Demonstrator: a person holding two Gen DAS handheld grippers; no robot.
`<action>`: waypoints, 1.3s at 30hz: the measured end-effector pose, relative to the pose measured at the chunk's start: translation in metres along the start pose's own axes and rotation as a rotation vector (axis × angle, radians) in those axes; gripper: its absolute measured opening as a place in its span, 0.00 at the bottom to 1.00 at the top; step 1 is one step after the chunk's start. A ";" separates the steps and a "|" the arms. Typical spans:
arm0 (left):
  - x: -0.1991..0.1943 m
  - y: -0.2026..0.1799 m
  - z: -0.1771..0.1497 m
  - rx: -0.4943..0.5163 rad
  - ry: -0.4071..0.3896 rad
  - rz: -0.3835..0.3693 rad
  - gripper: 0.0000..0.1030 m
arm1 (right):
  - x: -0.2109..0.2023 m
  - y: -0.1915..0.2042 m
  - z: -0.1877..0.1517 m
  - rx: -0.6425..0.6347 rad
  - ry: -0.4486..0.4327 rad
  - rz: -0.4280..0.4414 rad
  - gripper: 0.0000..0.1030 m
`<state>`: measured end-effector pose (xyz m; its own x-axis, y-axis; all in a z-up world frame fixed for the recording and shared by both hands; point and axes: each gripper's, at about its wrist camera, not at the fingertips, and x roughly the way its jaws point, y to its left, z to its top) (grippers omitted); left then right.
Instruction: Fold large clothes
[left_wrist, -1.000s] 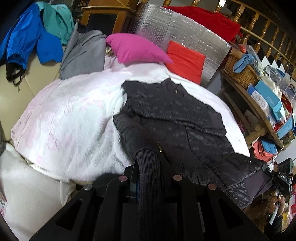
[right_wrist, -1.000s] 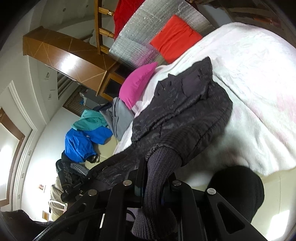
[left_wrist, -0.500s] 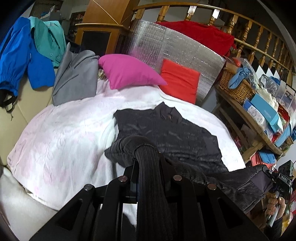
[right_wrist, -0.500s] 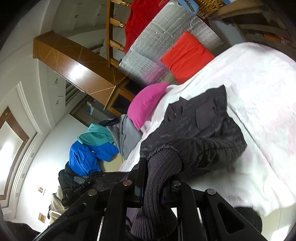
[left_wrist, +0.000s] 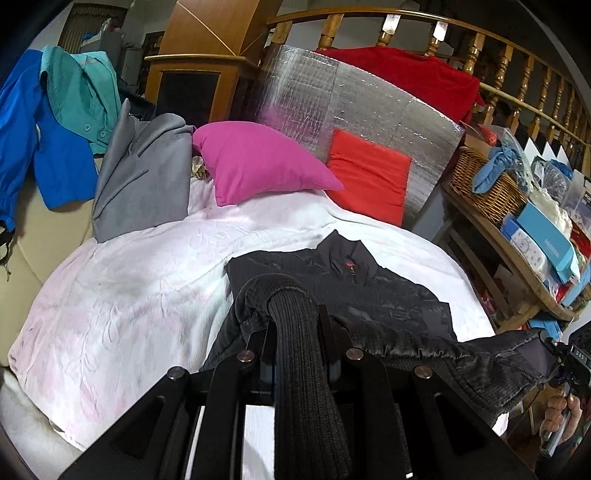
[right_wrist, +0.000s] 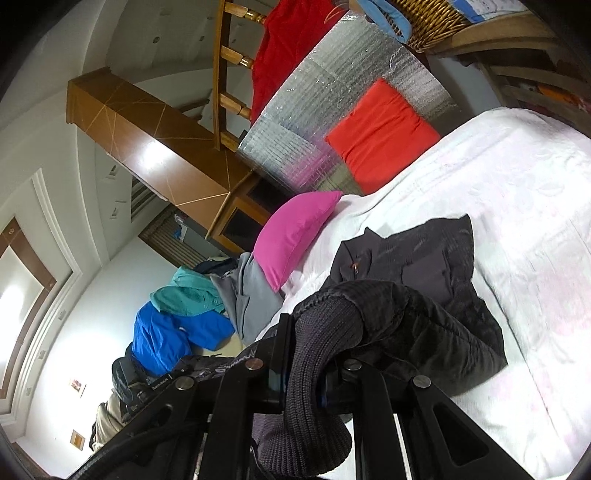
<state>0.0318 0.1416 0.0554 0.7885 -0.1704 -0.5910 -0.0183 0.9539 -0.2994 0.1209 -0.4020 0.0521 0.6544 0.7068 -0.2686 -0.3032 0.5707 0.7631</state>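
Two tongs clamped on black jacket (left_wrist: 369, 295). Left tongs (left_wrist: 295, 332) grip ribbed knit cuff, sleeve bunched over jaws. Right tongs (right_wrist: 306, 354) grip other ribbed cuff, knit draped across fingers. Jacket body lies collar-up on white blanket (left_wrist: 122, 288) of bed; near edge lifted, stretched between tongs. Pink pillow (left_wrist: 255, 166), red cushion (left_wrist: 369, 177), grey garment (left_wrist: 144, 177) beyond.

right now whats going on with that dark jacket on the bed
A person holds a gripper in each hand. The left gripper is shut on one ribbed cuff of the dark jacket, the right gripper on the other. The jacket's lower part is lifted off the white blanket, while its collar end lies flat near the pink pillow. The fold is not finished.
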 end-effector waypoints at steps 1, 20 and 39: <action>0.005 0.000 0.003 0.000 0.003 0.004 0.17 | 0.004 -0.001 0.003 0.003 -0.002 -0.002 0.12; 0.080 -0.004 0.035 -0.013 0.080 0.090 0.17 | 0.065 -0.026 0.048 0.065 0.012 -0.051 0.12; 0.120 -0.003 0.037 -0.007 0.140 0.140 0.17 | 0.097 -0.047 0.058 0.060 0.065 -0.138 0.12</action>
<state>0.1490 0.1268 0.0129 0.6847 -0.0696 -0.7255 -0.1265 0.9690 -0.2124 0.2393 -0.3842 0.0245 0.6397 0.6504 -0.4095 -0.1701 0.6394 0.7498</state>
